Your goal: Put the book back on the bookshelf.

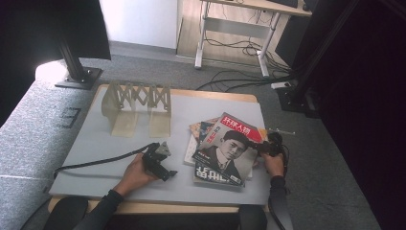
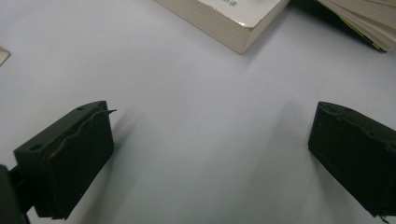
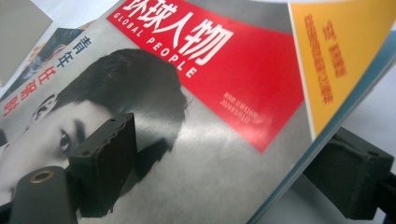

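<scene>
Right claw (image 3: 224, 172) straddles the edge of the top magazine (image 1: 229, 146) on a small pile at the worktop's (image 1: 95, 143) right side, one jaw above the cover, one below, not yet clamped. Left claw (image 2: 210, 158) rests wide open, nothing between. Next, prob.: close & lift w/o dragging the mags beneath; bookstand (image 1: 136, 108) waits at rear.

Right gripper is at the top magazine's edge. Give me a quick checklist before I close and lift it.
1. Top magazine edge between the right gripper jaws, one above the cover, one below: ok.
2. Pads pressing on the cover: not ok, jaws stand apart.
3. Only the top magazine caught, not the magazines beneath: cannot tell.
4. Left gripper open, on bare table, off the stack: ok.
5. Folding rack upright at the table's far left, slots free: ok.
</scene>
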Motion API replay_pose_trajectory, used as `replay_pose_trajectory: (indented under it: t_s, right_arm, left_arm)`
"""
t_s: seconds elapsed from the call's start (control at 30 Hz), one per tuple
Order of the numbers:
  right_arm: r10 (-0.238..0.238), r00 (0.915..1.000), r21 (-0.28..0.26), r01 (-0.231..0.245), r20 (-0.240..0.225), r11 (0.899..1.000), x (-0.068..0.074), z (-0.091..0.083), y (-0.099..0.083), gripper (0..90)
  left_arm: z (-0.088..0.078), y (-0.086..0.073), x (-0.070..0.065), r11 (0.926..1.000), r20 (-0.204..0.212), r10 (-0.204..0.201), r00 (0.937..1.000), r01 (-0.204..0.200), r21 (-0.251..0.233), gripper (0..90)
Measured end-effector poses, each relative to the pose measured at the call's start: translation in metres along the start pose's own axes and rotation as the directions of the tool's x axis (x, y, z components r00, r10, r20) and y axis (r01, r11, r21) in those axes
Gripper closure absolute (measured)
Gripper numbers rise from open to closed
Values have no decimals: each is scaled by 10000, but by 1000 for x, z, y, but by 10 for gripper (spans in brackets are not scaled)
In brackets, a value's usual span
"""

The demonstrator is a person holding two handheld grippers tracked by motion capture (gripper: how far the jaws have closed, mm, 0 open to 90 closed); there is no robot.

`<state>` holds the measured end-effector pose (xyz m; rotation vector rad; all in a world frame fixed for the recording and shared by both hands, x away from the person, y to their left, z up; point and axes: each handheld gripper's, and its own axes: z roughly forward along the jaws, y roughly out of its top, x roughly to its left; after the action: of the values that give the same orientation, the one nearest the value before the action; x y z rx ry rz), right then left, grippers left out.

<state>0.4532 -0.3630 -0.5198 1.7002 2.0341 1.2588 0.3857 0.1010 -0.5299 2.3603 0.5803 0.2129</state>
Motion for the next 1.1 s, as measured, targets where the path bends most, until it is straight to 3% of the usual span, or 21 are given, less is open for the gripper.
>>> replay_pose_trajectory:
  t_s: [0.4,0.73,0.97,1.1]
  right_arm:
    - [-622,9976,-265,630,303,9977,-2,-1,16,191]
    - [-1034,9905,-432,1076,903,9933,5,-4,29,435]
    - [-1226,9829,-385,1290,1376,9909,6,-7,35,658]
    - [-1209,9841,-460,1278,1303,9907,7,-9,37,695]
  left_arm:
    - [0,0,0,10000,19,-6,10000,6,5,0]
    - [0,0,0,10000,16,2,10000,-2,12,0]
    - [0,0,0,10000,15,0,10000,0,13,0]
    - [0,0,0,10000,15,1,10000,-2,14,0]
